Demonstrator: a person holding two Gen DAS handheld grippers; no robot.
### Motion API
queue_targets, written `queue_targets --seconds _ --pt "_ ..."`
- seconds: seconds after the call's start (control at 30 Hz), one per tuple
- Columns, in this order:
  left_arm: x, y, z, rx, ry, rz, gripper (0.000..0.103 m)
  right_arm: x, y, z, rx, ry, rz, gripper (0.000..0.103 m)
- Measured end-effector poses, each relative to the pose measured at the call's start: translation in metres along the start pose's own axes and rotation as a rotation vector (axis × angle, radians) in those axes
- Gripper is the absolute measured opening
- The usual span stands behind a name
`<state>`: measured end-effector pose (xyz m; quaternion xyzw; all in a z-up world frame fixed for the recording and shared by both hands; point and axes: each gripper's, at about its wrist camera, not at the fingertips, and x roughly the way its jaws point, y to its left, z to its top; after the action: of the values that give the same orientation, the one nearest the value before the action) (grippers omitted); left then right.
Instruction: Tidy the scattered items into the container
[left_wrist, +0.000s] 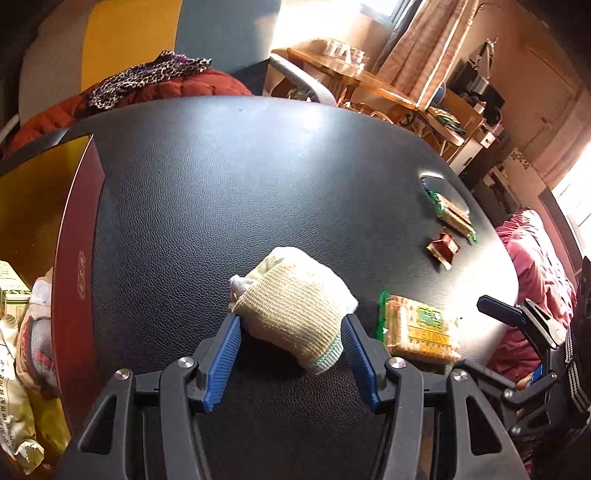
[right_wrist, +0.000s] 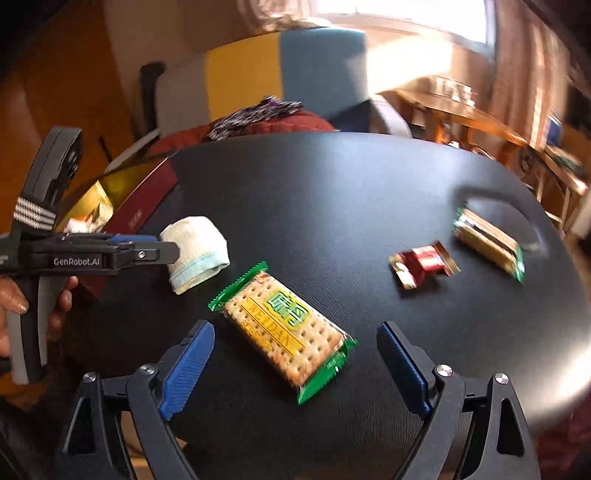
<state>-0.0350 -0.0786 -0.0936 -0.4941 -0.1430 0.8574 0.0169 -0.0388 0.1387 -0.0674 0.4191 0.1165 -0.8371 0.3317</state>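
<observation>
The step in hand was judged to be the pick-up of 2 items at once, neither yet gripped and nothing yet carried to the container.

The black desk (left_wrist: 258, 166) was seen to carry the scattered items. At its left edge stood the container (left_wrist: 79, 236), a dark red box with a gold lining, in which several packets already lay.

The left gripper (left_wrist: 291, 326) was seen with its fingers (left_wrist: 223, 363) spread wide on either side of the rolled sock (left_wrist: 295, 302). The blue pads stood just beside the roll; whether they touched it could not be told, and no squeeze showed in the fabric. The sock was noted as a cream ribbed roll with a pale green cuff, soft and likely to compress under grip. It lay on the desk near the container.

The right gripper (right_wrist: 295, 339) hovered with its fingers wide open over the cracker packet (right_wrist: 282, 332), holding nothing. The packet, clear film with green ends and a yellow label, lay flat and skewed between the fingers, clear of both pads.

2 smaller items were seen further right, well apart from the container: a second cracker packet (right_wrist: 489, 240) and a red and gold wrapper (right_wrist: 423, 264).

The next move was judged to call for the left fingers to close on the sock, followed by a lift and a carry leftward over the box wall. The flat packet was judged to need a low approach.
</observation>
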Motion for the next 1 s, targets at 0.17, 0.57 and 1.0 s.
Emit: queue_targets --seconds 0.17,0.57,1.0 --pt "0.015 -0.005 0.016 0.045 0.002 0.06 0.057 0.032 0.004 0.004 -0.06 0.087 0.012 0.088" --pt "0.014 0.008 0.049 -0.039 0.017 0.017 0.059 0.032 0.008 -0.022 0.111 0.074 0.024 0.074" --pt "0.042 -0.003 0.064 -0.131 0.005 0.095 0.066 0.029 0.01 -0.025 0.195 0.011 0.023 0.083"
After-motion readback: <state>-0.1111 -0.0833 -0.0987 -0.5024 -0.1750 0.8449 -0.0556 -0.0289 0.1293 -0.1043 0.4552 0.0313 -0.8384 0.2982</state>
